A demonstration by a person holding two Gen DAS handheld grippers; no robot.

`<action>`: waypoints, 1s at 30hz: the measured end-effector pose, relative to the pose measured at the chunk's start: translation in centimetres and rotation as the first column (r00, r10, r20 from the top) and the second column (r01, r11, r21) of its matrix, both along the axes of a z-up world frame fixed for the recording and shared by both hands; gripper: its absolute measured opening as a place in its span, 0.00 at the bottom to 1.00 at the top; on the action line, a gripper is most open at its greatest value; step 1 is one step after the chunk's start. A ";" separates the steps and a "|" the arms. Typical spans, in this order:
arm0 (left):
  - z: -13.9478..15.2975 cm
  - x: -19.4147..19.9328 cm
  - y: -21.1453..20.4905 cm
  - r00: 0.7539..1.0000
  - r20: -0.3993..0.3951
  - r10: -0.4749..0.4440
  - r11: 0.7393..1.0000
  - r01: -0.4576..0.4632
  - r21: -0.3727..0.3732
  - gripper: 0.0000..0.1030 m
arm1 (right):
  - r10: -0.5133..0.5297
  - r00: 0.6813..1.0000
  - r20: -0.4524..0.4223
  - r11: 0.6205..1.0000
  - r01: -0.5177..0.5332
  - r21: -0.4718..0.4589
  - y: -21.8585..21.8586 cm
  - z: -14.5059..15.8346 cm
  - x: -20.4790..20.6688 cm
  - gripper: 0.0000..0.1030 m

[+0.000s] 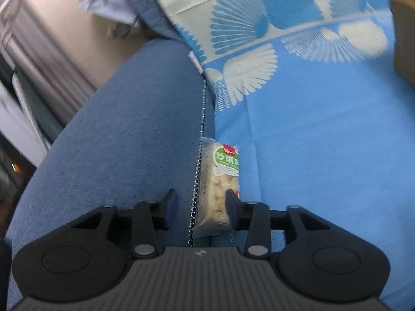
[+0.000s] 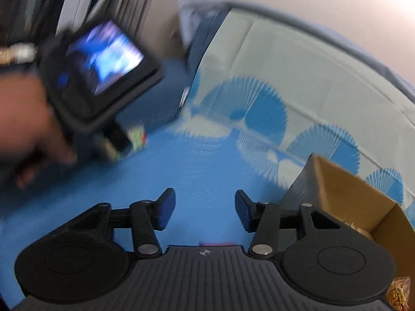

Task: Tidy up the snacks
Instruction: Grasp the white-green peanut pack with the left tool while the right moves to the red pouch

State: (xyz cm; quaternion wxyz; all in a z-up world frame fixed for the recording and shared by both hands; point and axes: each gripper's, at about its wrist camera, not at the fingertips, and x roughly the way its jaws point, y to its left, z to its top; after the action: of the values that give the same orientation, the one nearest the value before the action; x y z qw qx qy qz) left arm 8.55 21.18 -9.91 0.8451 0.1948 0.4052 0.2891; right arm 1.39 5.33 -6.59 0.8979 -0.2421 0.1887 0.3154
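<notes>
Pickup stage: left gripper (image 1: 201, 204) jaws apart, straddling snack packet (image 1: 218, 181), apparently not yet clamped. Right gripper (image 2: 205, 212) apart, empty, beside cardboard box (image 2: 345, 194). Next: close, lift, carry to box.

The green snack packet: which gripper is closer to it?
Left. The left gripper has the snack packet between its open fingers; the right gripper is open over bare blue sheet.

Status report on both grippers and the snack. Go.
Left gripper open, snack packet between its fingers, ungripped. Right gripper open, empty. Cardboard box at right. Nothing blocking.
</notes>
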 end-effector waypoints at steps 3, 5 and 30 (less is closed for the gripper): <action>-1.8 0.1 -0.9 0.997 -0.068 -0.029 0.997 0.033 0.065 0.65 | -0.026 0.998 -0.056 0.996 0.021 -0.085 1.1 -2.4 0.5 0.59; -2.9 0.3 -1.1 0.994 -0.103 -0.022 0.994 0.033 0.105 0.66 | -0.058 0.994 -0.093 0.990 0.046 -0.132 1.5 -4.0 0.9 0.60; -0.1 0.4 0.2 0.997 0.066 -0.051 0.967 0.066 -0.246 0.39 | -0.099 0.953 -0.288 0.994 0.110 0.026 0.2 -5.4 4.5 0.03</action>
State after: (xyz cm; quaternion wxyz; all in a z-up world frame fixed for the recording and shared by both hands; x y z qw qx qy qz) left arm 8.93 21.42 -10.05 0.8826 0.0910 0.4071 0.2167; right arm 5.88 5.49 -12.02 0.8814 -0.1651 0.3225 0.3030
